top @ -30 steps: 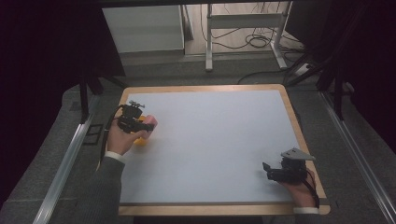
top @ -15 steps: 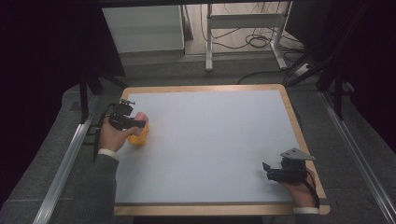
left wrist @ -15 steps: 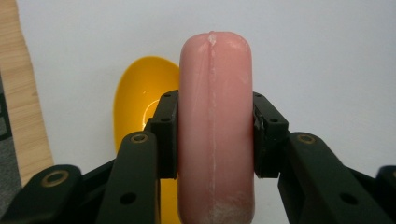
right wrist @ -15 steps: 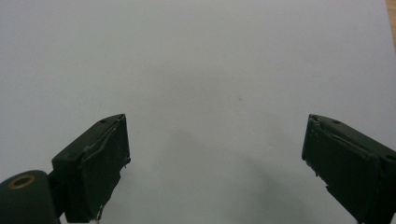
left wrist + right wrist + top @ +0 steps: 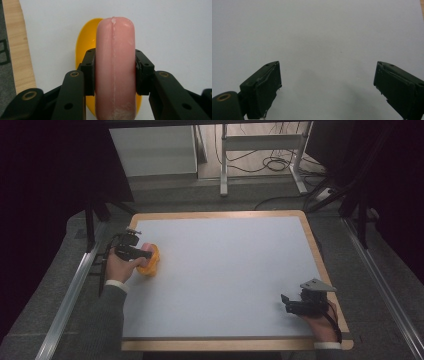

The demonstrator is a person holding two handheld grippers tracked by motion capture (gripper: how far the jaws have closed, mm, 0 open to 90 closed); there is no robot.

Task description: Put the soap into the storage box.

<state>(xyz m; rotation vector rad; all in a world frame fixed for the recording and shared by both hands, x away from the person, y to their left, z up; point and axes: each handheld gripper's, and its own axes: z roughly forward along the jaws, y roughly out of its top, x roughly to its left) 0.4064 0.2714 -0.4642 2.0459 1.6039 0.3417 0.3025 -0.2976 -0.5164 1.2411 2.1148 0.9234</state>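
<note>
Left gripper (image 5: 115,72): I have it clamped on a pink sausage (image 5: 115,67); the jaws press its two sides at about mid-length, and the sausage stands out past them.

Sausage position: at the left edge of the surface (image 5: 225,270), about midway between near and far, just over a yellow dish (image 5: 85,47) that lies on the surface.

Change: a second ago my left hand sat a little farther in from the left edge with the yellow dish mostly under it; now hand (image 5: 122,265) and gripper (image 5: 139,253) are nearer the edge and the dish (image 5: 150,262) shows beside them. I judge the sausage is being brought to the dish, not yet let go.

Right gripper (image 5: 327,87): jaws wide apart, nothing between them, parked at the near right corner (image 5: 300,305), same as before.

Hard to make out: whether the sausage touches the dish; the near end of both is cut off by the jaws.
</note>
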